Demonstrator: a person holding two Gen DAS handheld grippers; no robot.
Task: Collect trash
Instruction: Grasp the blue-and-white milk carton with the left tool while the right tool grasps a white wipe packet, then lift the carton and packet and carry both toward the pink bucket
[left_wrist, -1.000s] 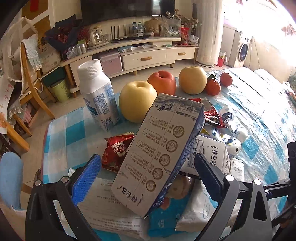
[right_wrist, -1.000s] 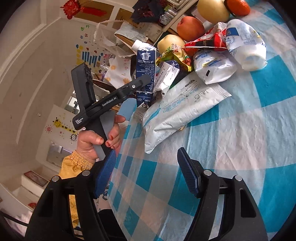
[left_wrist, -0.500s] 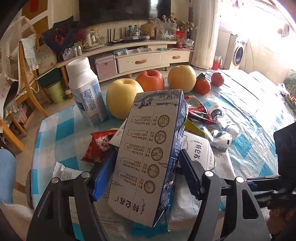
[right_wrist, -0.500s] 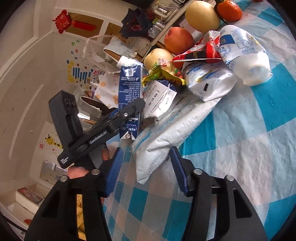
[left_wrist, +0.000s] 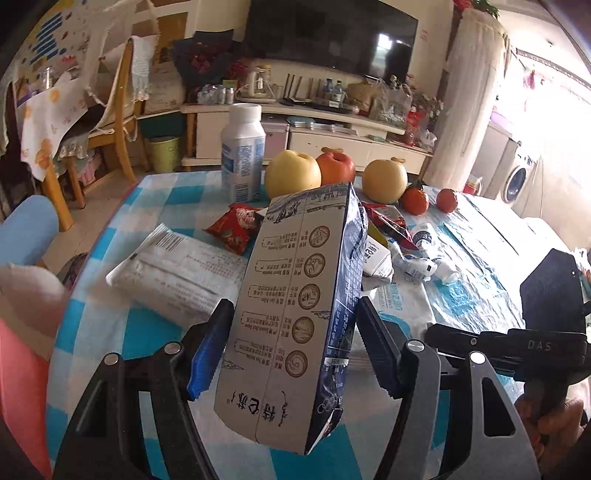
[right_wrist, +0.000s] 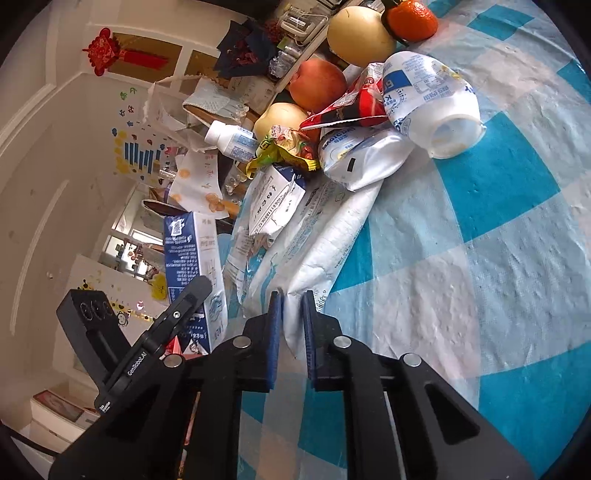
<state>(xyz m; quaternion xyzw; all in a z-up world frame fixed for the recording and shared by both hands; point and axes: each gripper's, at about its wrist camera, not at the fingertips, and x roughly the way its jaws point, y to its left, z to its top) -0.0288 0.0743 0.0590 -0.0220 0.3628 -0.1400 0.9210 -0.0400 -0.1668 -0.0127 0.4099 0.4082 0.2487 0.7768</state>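
My left gripper (left_wrist: 291, 306) is shut on a blue-and-grey milk carton (left_wrist: 291, 258), its pads pressing both sides, and holds it tilted above the table. The same carton (right_wrist: 192, 251) shows at the left of the right wrist view. My right gripper (right_wrist: 291, 299) is shut on the near corner of a large white plastic bag (right_wrist: 325, 236) that lies flat on the checked cloth. Beyond it lies a trash pile: a crushed white bottle (right_wrist: 432, 99), a red wrapper (right_wrist: 354, 107), a yellow wrapper (right_wrist: 284, 147), a white pouch (right_wrist: 354, 158) and a small folded carton (right_wrist: 277, 199).
A blue-and-white checked cloth (left_wrist: 110, 332) covers the table. At the far side stand an upright white bottle (left_wrist: 242, 158), two apples (left_wrist: 291, 173), a pear (left_wrist: 384, 181) and two tangerines (left_wrist: 415, 199). A white wipes pack (left_wrist: 177, 269) lies left. Chairs stand past the table's left edge.
My left gripper closed on the milk carton and carried it back from the pile. My right gripper moved onto the white bag's corner and closed on it.
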